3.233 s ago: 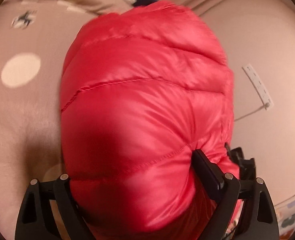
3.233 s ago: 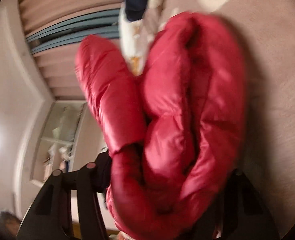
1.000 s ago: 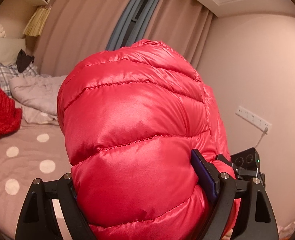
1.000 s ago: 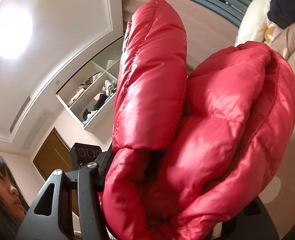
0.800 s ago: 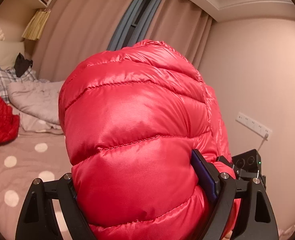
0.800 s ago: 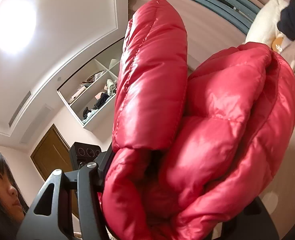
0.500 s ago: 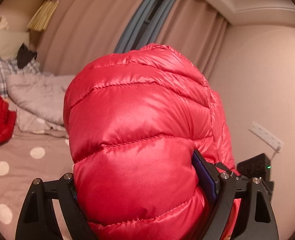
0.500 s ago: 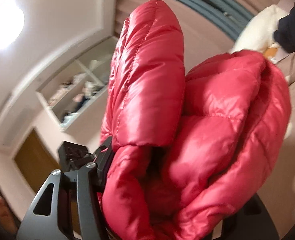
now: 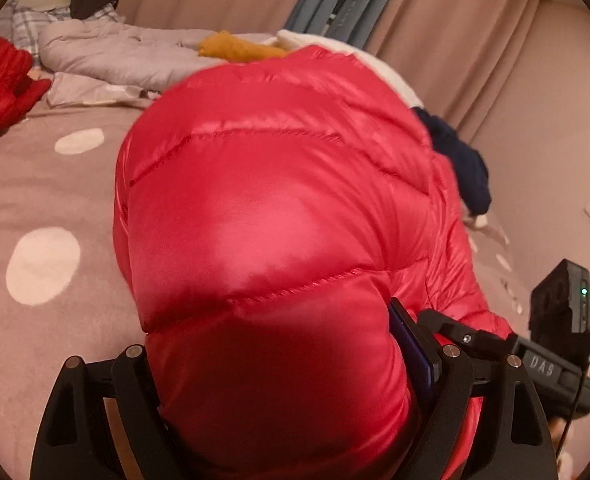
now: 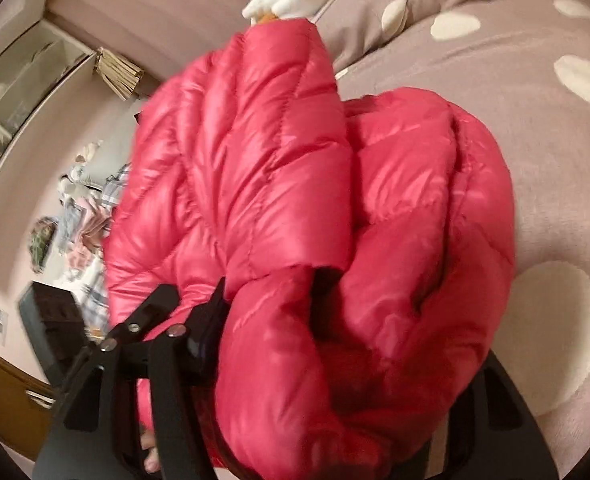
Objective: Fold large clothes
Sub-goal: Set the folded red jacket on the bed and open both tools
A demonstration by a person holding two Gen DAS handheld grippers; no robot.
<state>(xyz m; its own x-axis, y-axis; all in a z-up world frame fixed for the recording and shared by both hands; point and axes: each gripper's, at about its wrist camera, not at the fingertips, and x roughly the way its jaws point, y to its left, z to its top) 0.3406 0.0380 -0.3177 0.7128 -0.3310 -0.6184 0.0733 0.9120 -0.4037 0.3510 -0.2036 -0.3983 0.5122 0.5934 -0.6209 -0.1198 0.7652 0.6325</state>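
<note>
Two grippers squeeze one puffy red jacket [image 9: 279, 240], which fills the middle of both views above the spotted bed [image 9: 43, 208]. The left gripper [image 9: 291, 364] and right gripper [image 10: 335, 364] each pinch a thick bunch. I think they should lower it slowly and together, so it lands flat.

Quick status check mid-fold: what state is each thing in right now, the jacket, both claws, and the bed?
Red jacket: bunched up, held in the air over the bed.
Left claw: shut on the jacket.
Right claw: shut on the jacket.
Bed: spotted cover, other clothes piled at its far end.
</note>
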